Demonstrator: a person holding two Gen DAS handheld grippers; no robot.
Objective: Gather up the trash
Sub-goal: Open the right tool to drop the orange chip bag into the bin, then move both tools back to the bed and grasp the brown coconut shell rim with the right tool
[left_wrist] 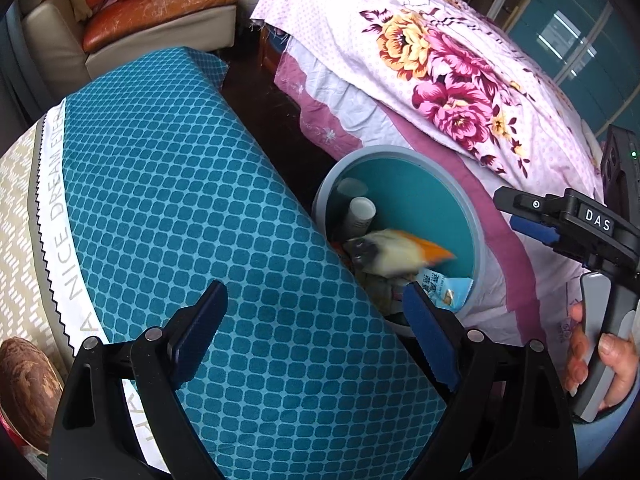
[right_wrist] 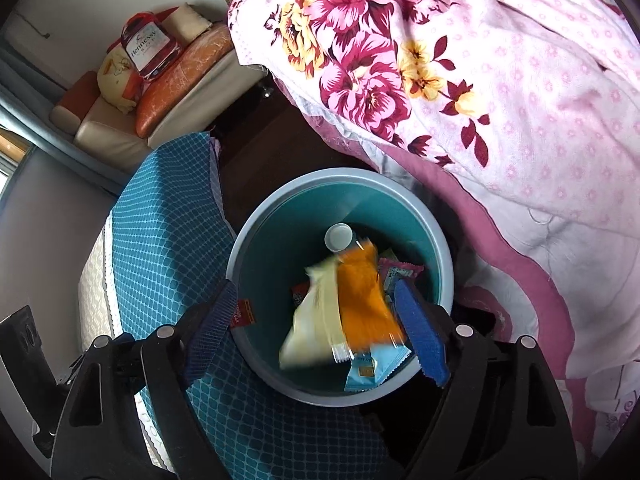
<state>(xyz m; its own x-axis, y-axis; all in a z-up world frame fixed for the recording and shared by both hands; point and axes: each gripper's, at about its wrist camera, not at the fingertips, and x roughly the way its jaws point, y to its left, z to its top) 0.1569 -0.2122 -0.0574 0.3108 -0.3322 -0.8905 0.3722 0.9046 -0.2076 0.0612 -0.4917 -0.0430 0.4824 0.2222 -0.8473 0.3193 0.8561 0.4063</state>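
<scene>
A round grey trash bin with a teal inside (left_wrist: pixel 478 232) (right_wrist: pixel 400 208) stands on the dark floor between the table and the bed. A blurred cream and orange wrapper (left_wrist: pixel 400 254) (right_wrist: pixel 352 312) is in the bin's mouth, touching neither gripper. Below it lie a white bottle (left_wrist: pixel 360 212) (right_wrist: pixel 338 238), a light blue packet (left_wrist: pixel 448 290) (right_wrist: pixel 374 370) and other wrappers. My right gripper (right_wrist: pixel 316 330) (left_wrist: pixel 532 216) is open right above the bin. My left gripper (left_wrist: pixel 316 332) is open and empty over the table's edge, beside the bin.
A table with a teal patterned cloth (left_wrist: pixel 192 216) (right_wrist: pixel 168 232) is left of the bin. A bed with a pink floral cover (left_wrist: pixel 440 60) (right_wrist: pixel 480 80) is right of it. A sofa with cushions (left_wrist: pixel 140 16) (right_wrist: pixel 160 92) stands at the back. A brown round object (left_wrist: pixel 24 392) lies on the table.
</scene>
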